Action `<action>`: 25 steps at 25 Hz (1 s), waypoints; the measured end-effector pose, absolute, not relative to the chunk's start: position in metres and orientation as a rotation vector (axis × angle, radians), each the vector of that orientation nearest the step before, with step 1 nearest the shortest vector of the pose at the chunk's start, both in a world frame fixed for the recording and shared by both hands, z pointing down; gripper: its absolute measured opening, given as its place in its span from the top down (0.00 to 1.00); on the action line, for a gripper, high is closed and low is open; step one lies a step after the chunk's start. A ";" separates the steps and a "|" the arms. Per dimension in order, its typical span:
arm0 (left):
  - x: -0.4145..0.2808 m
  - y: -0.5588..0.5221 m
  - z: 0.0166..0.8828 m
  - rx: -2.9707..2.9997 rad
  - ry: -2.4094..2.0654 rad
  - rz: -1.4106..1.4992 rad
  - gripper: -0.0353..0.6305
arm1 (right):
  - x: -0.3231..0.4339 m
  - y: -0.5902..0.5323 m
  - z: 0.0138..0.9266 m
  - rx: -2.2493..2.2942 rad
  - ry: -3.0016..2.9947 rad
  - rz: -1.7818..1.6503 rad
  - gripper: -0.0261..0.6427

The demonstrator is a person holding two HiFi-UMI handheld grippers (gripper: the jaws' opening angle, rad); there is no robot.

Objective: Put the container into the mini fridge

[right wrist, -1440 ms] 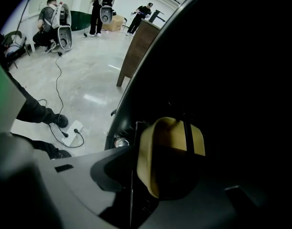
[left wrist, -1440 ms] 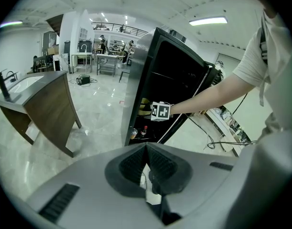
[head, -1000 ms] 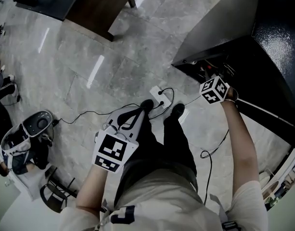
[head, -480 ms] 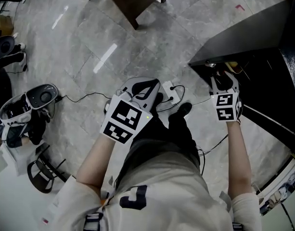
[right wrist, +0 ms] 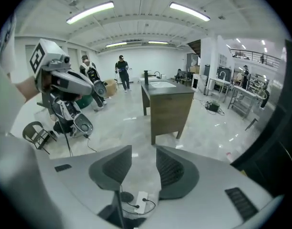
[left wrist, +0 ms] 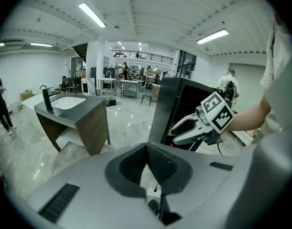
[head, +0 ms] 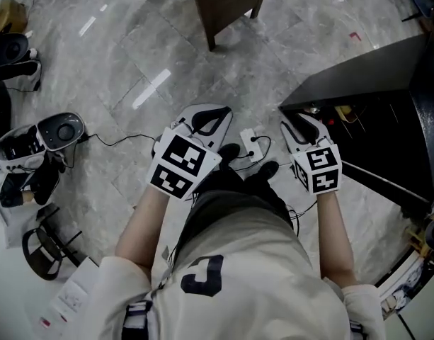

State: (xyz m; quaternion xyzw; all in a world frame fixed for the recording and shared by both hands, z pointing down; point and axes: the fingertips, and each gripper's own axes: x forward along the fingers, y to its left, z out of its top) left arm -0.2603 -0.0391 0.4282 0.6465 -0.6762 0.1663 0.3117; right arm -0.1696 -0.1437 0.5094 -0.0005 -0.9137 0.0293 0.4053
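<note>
Right claw withdrawn from mini fridge, released, left claw clenched empty

No word, brand or number reads with certainty: the person's cream shirt bears one dark blocky character shaped like a J or C, and the black-and-white marker cubes of the left tool and right tool show only coded squares.
</note>
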 end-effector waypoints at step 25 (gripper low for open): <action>-0.180 0.035 0.372 1.693 -1.913 0.393 0.86 | -0.121 -0.011 0.373 -0.380 -2.639 0.153 0.91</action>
